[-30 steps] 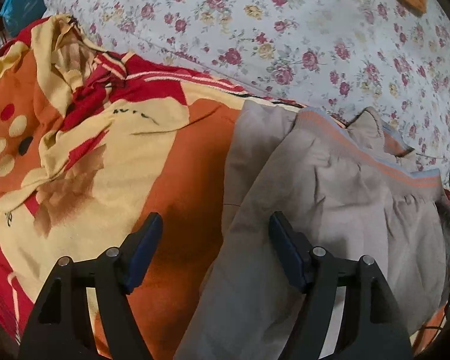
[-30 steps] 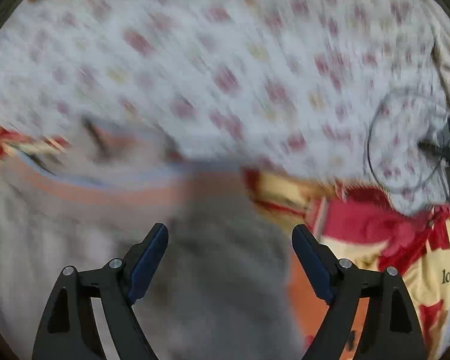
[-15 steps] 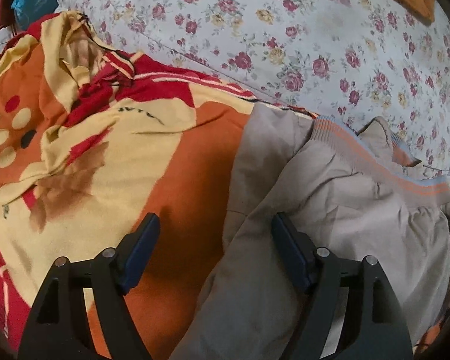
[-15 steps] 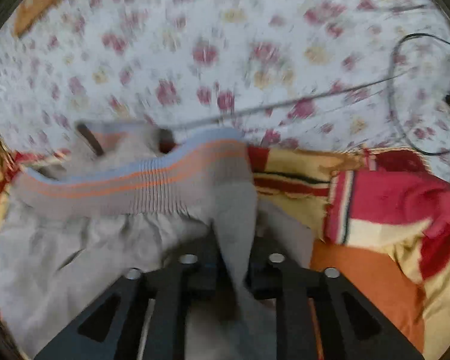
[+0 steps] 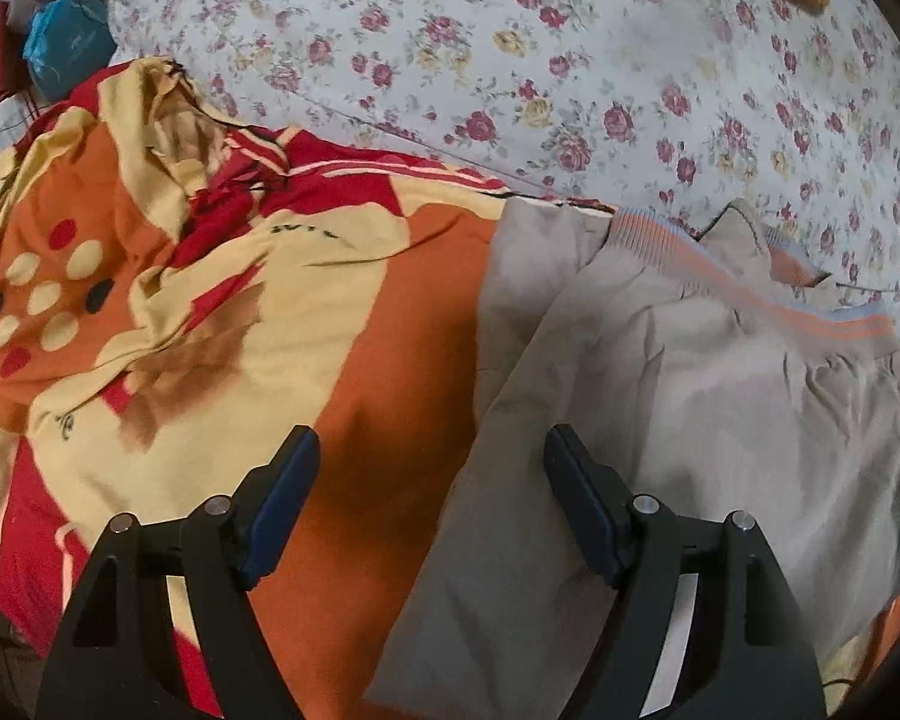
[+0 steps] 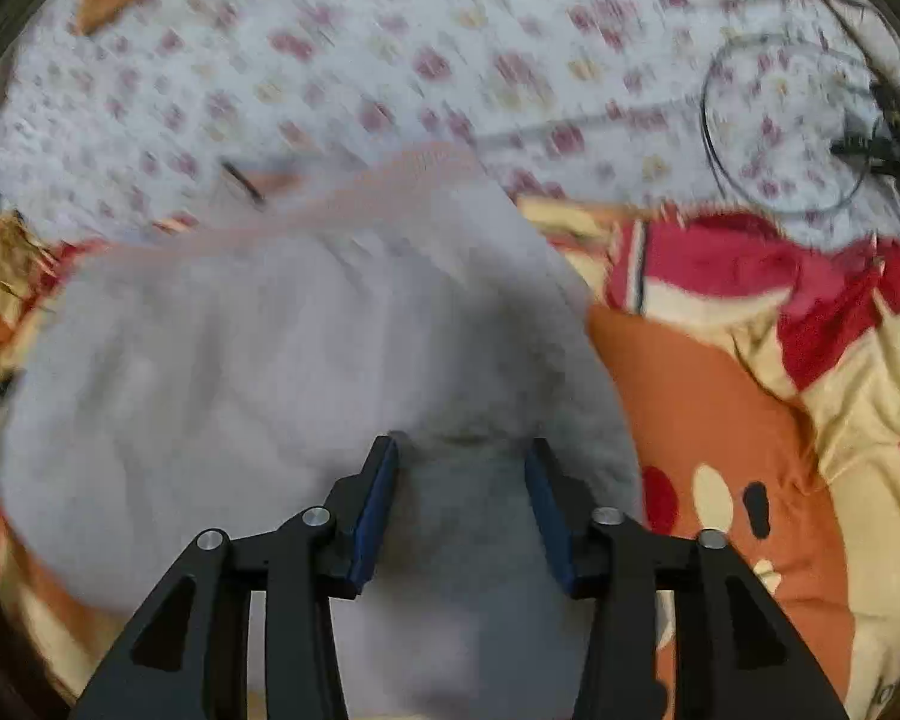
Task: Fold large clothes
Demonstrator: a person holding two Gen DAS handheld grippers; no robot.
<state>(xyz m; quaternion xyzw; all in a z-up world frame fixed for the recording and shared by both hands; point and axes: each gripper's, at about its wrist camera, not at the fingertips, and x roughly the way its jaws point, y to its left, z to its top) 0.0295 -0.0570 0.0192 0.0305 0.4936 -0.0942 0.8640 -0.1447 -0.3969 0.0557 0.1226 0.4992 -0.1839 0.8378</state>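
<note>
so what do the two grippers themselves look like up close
Both match. The left gripper and the right gripper each have two matte black arms with triangular cut-outs, joined by round silver pins. The jaws carry flat rectangular dark blue pads on their inner faces. No cables, labels or markings show on either, and no hand or sleeve is in view.

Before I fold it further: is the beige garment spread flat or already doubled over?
Doubled over: the garment shows one layer lying over another along its left side.
</note>
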